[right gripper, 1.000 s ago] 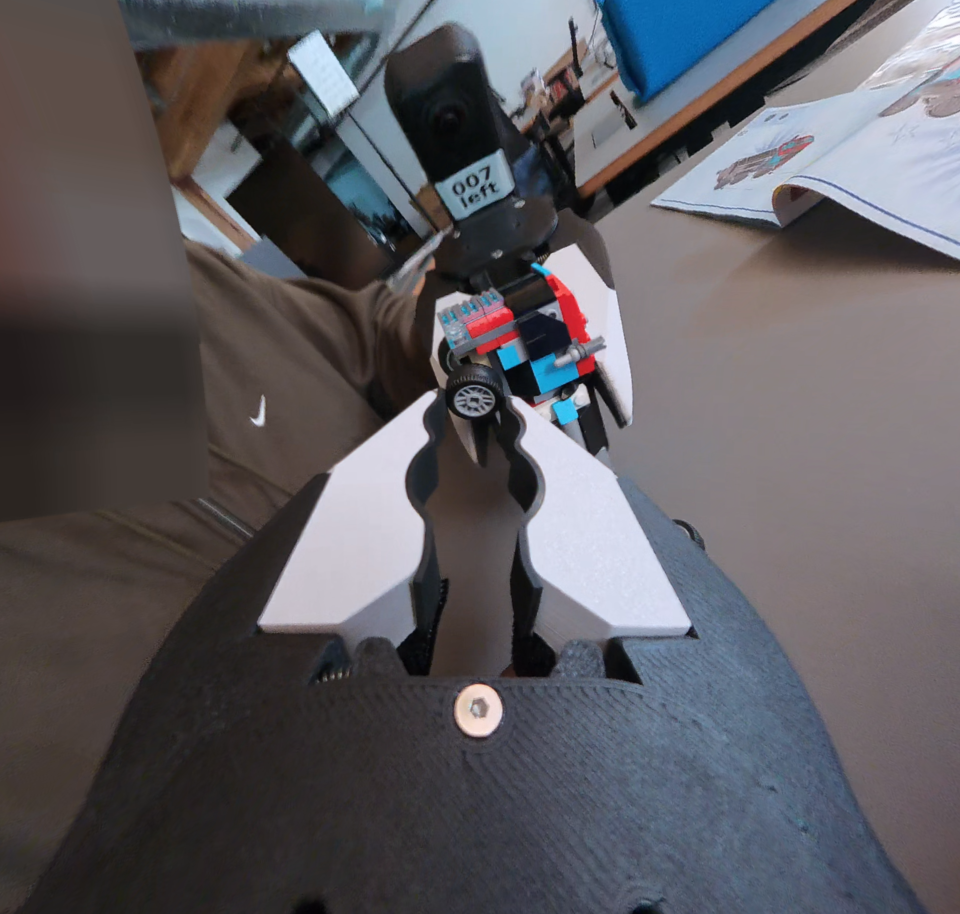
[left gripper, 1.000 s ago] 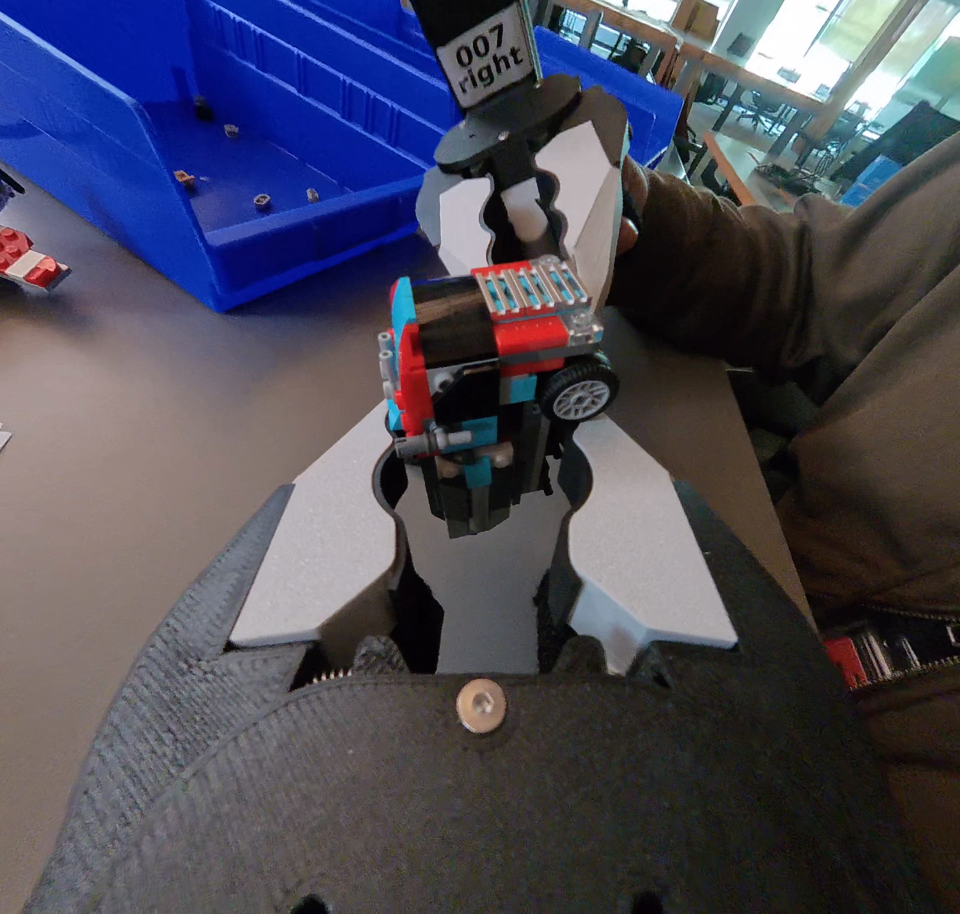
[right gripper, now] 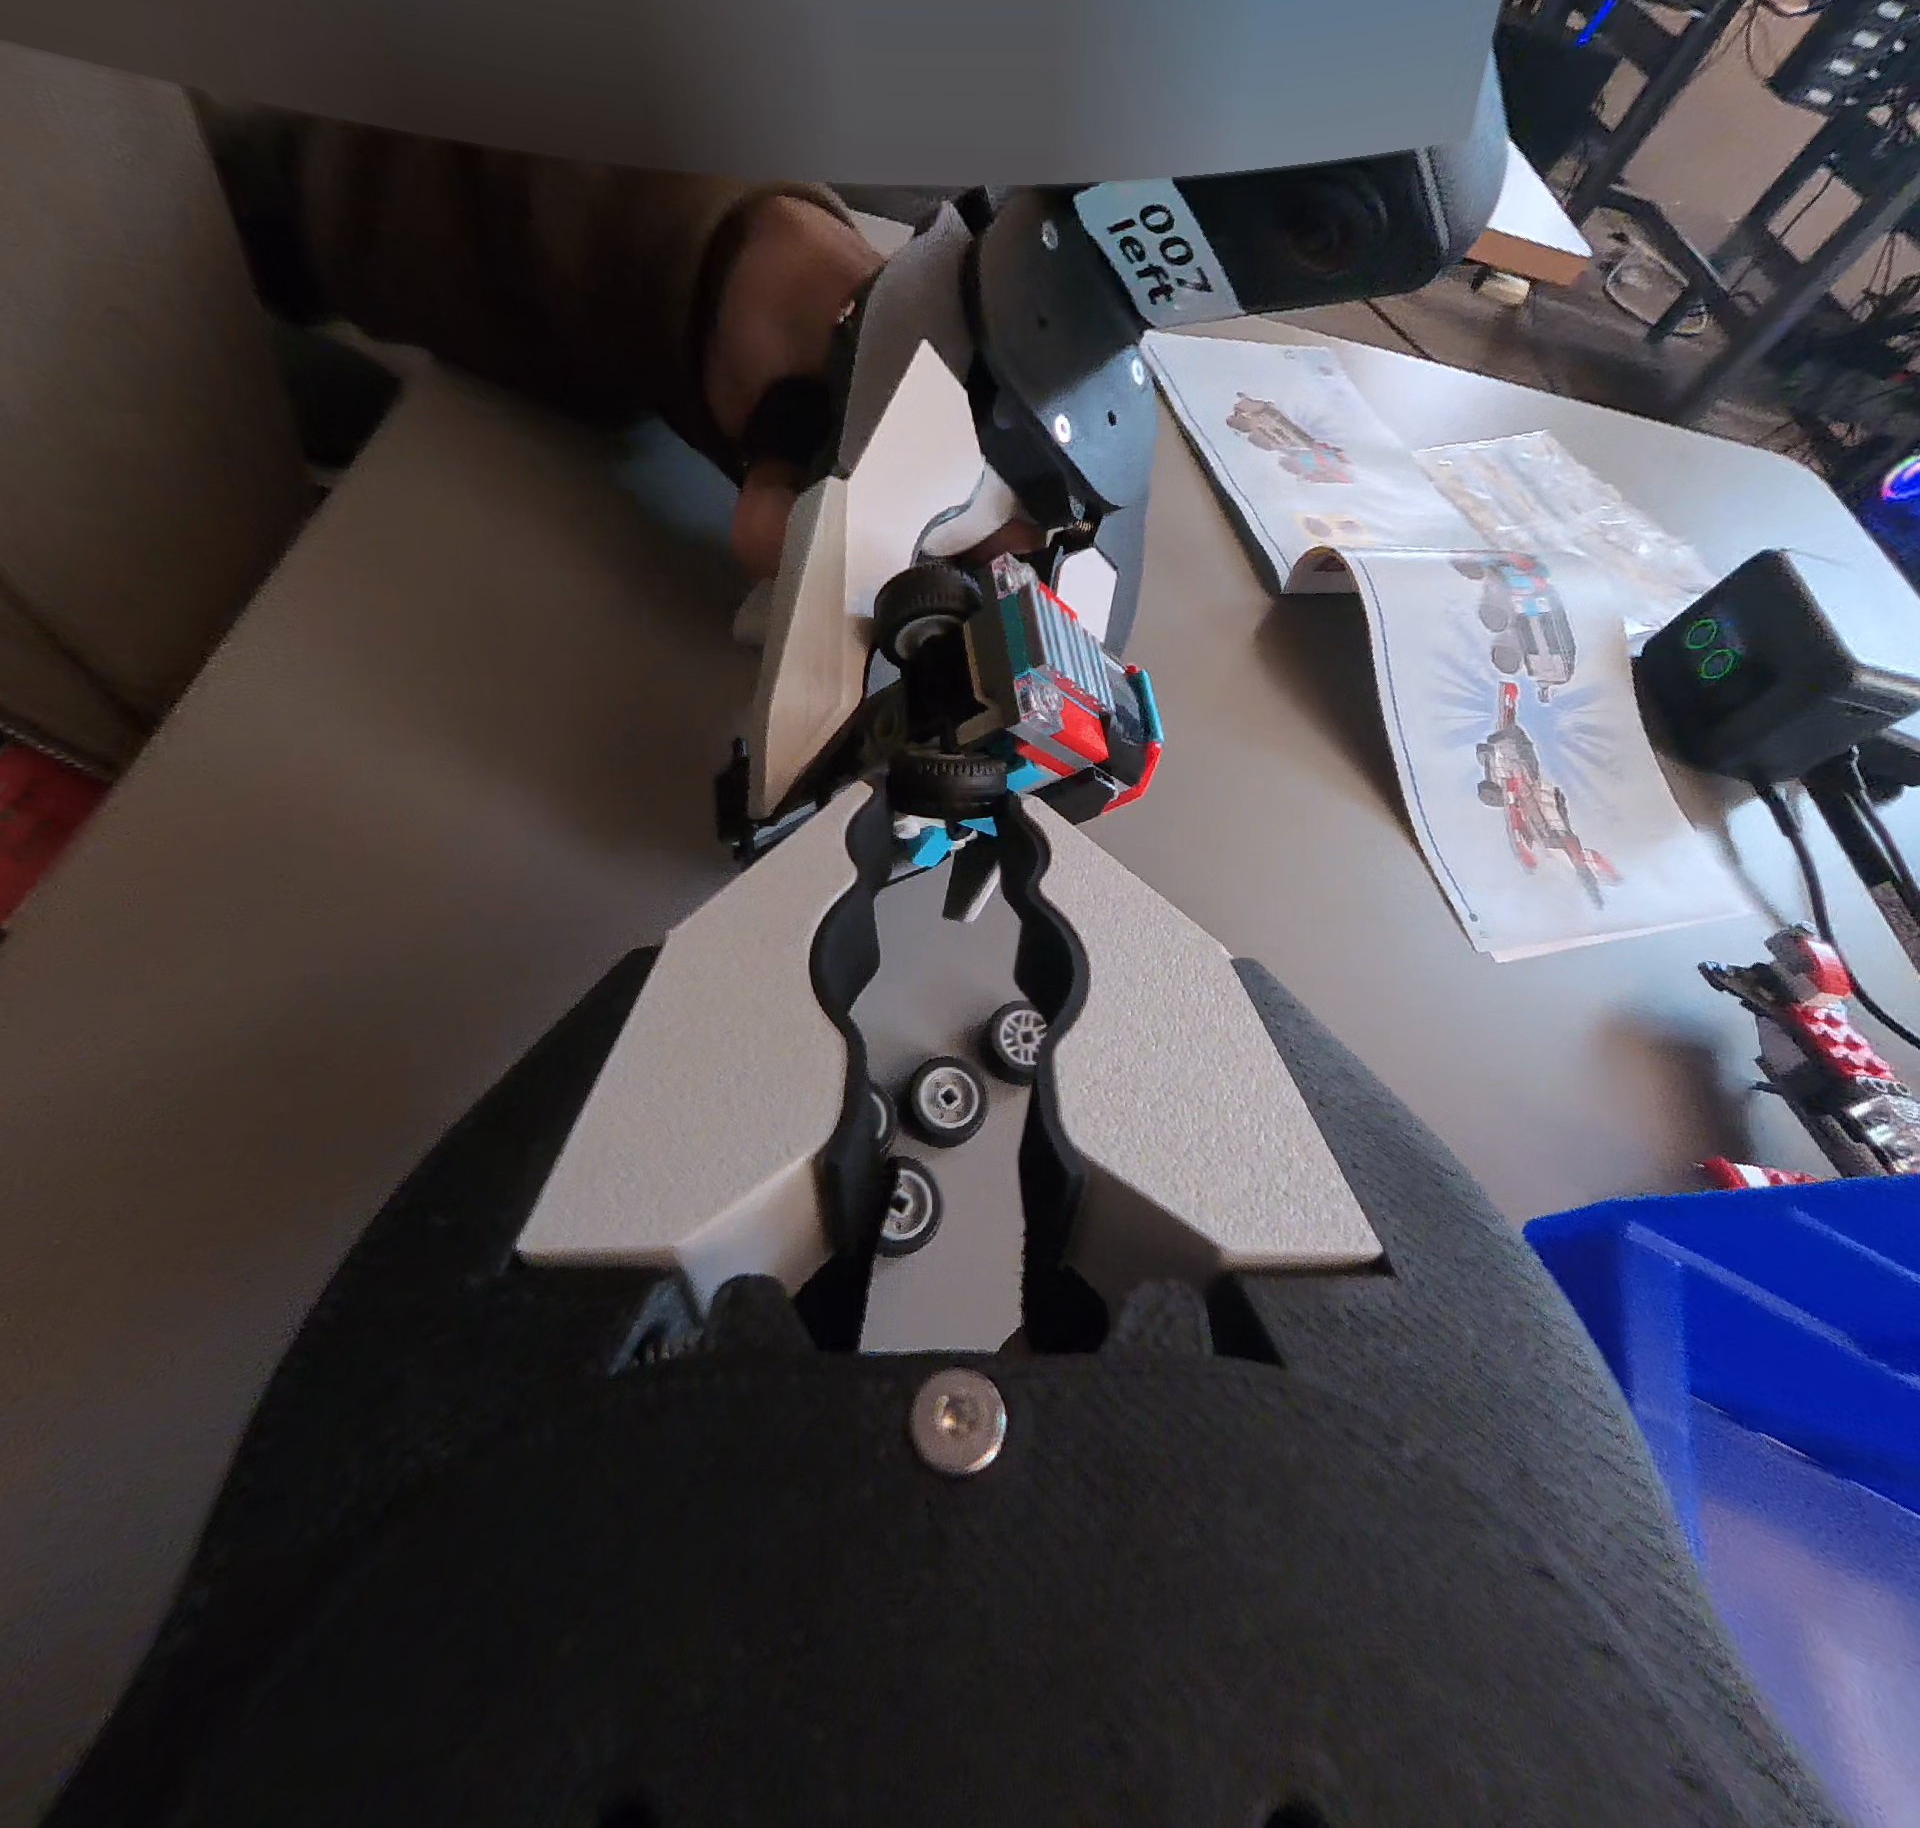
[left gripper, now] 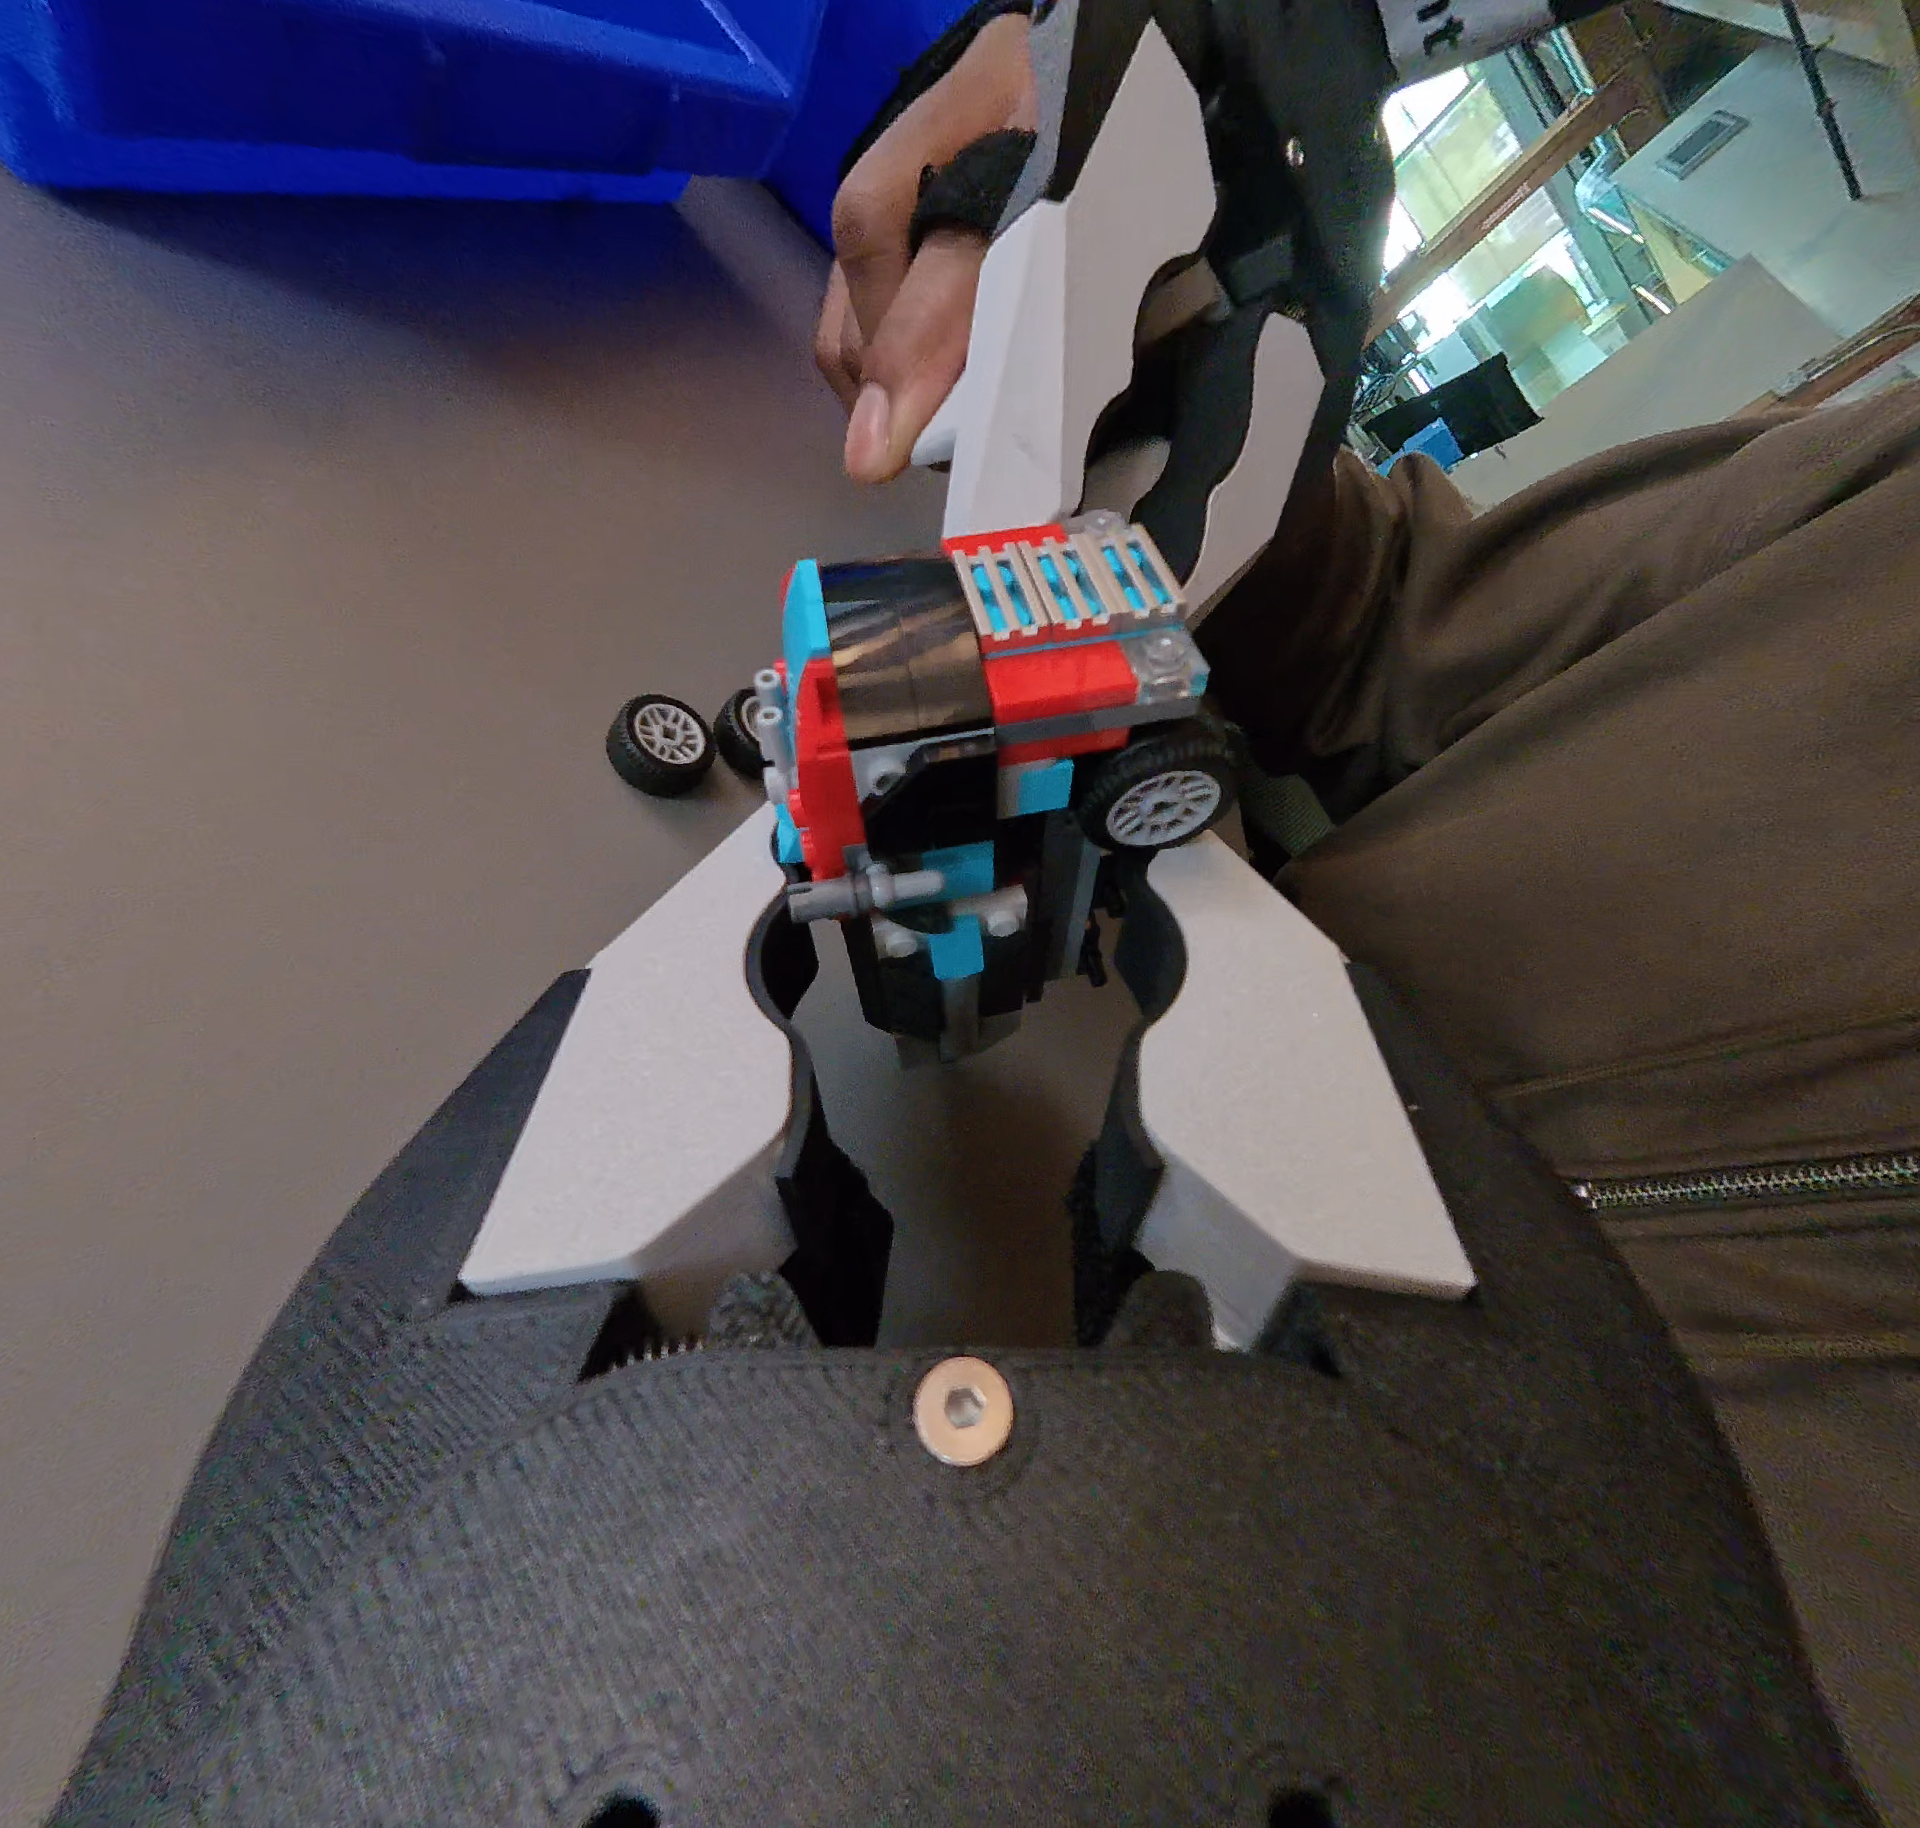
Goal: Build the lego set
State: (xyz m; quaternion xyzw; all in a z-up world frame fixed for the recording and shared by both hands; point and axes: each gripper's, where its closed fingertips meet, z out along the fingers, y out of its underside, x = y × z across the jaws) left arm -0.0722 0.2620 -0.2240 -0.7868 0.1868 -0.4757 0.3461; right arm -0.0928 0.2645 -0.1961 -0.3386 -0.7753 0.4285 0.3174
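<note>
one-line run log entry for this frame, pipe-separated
left tool: shut on toy truck body | right tool: shut on truck's wheel | truck off grey table | loose wheels on table

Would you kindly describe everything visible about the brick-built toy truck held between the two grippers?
The toy truck is built of red, black and turquoise plastic bricks, with a grey slatted grille over turquoise, a clear stud piece at one corner and grey-spoked black tyres. It is held in the air above the grey table, tipped on its side. The left gripper clamps its black rear section; the right gripper closes on a front wheel.
</note>
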